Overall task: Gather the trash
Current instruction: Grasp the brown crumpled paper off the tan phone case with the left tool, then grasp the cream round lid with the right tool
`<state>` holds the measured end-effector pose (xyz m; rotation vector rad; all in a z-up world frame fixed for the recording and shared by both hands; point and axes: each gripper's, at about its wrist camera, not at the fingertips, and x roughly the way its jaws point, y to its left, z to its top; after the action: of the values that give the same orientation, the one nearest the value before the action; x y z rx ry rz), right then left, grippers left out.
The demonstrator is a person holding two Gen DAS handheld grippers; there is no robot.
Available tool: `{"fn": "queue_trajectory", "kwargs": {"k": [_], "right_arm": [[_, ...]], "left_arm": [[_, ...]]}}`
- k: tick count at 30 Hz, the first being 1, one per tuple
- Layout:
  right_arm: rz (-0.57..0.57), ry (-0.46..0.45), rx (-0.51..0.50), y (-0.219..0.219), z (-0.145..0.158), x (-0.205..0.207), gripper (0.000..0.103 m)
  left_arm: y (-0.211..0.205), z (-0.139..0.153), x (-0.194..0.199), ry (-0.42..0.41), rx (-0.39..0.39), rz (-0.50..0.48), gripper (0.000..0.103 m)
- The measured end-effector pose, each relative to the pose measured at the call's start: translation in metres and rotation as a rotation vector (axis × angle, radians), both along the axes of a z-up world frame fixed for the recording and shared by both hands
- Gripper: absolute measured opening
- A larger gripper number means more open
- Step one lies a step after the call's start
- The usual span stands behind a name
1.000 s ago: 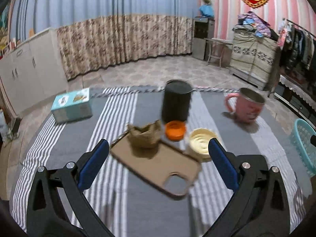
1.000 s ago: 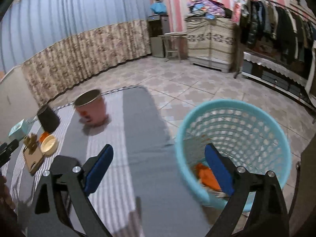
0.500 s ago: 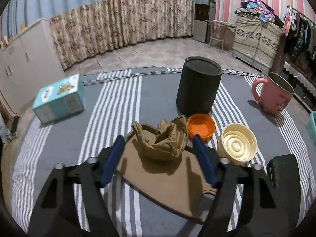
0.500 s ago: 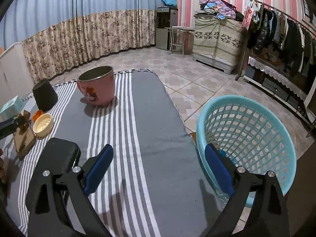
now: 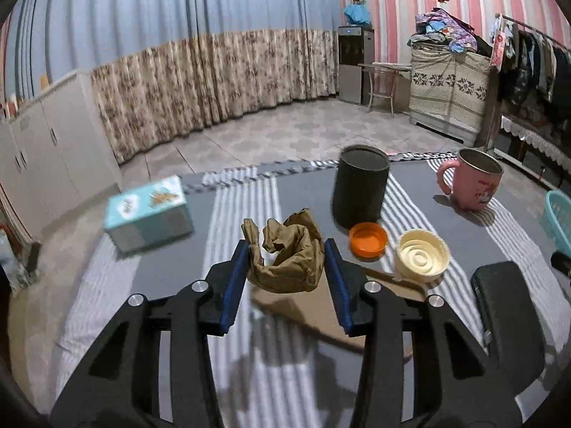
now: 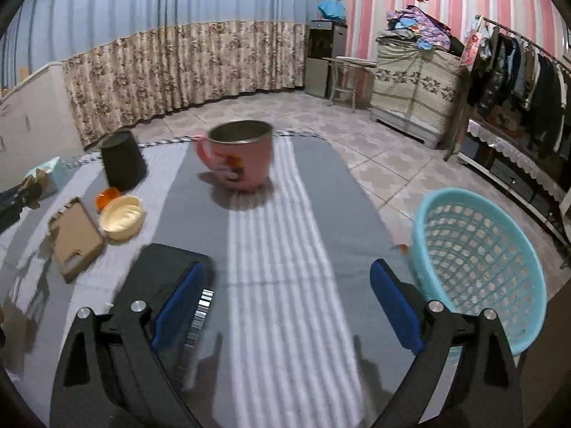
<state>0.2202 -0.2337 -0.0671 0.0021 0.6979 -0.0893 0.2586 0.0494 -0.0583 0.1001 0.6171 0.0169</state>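
A crumpled brown paper [image 5: 289, 260] sits between the blue pads of my left gripper [image 5: 286, 246]. The jaws are closing, and both pads touch the paper's sides. The paper hangs just above a flat piece of brown cardboard [image 5: 310, 310], which lies bare on the striped cloth [image 6: 76, 239]. An orange cap [image 5: 367, 240] and a cream lid [image 5: 421, 258] lie to its right. My right gripper [image 6: 285, 285] stands open over the cloth with nothing between its fingers. A light blue basket [image 6: 478, 260] sits beside the table at the right.
A black canister [image 5: 358, 189] and a pink mug [image 5: 474, 185] stand at the back of the table. A teal tissue box [image 5: 150, 214] sits at the left. A flat black object [image 6: 167, 271] lies by my right gripper's left finger. Tiled floor surrounds the table.
My left gripper moved in on the brown paper and its jaws narrowed from wide open to touching it. The right gripper swung left, away from the basket and over the table.
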Motion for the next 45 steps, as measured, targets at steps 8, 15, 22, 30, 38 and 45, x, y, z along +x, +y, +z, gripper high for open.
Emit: {"fn": "queue_trajectory", "kwargs": {"k": [8,15,22,30,38,45], "right_arm": [[0.061,0.026,-0.024,0.059,0.004,0.030,0.092],[0.109,0.075,0.023,0.102,0.003,0.059,0.092],[0.116,0.135,-0.007,0.134,-0.018,0.084,0.092],[0.113,0.180,-0.010,0.147,-0.025,0.097,0.092],[0.141,0.246,0.028,0.152,-0.036,0.105,0.068],[0.162,0.187,0.085,0.139,-0.019,0.092,0.061]], "left_arm": [[0.045,-0.004,0.003,-0.009,-0.011,0.071,0.042],[0.059,-0.012,0.007,0.022,-0.101,0.073,0.042],[0.063,-0.019,0.011,0.051,-0.104,0.102,0.042],[0.073,-0.019,0.012,0.047,-0.119,0.128,0.042],[0.072,-0.019,0.011,0.043,-0.114,0.133,0.042],[0.070,-0.023,0.014,0.053,-0.106,0.126,0.042]]}}
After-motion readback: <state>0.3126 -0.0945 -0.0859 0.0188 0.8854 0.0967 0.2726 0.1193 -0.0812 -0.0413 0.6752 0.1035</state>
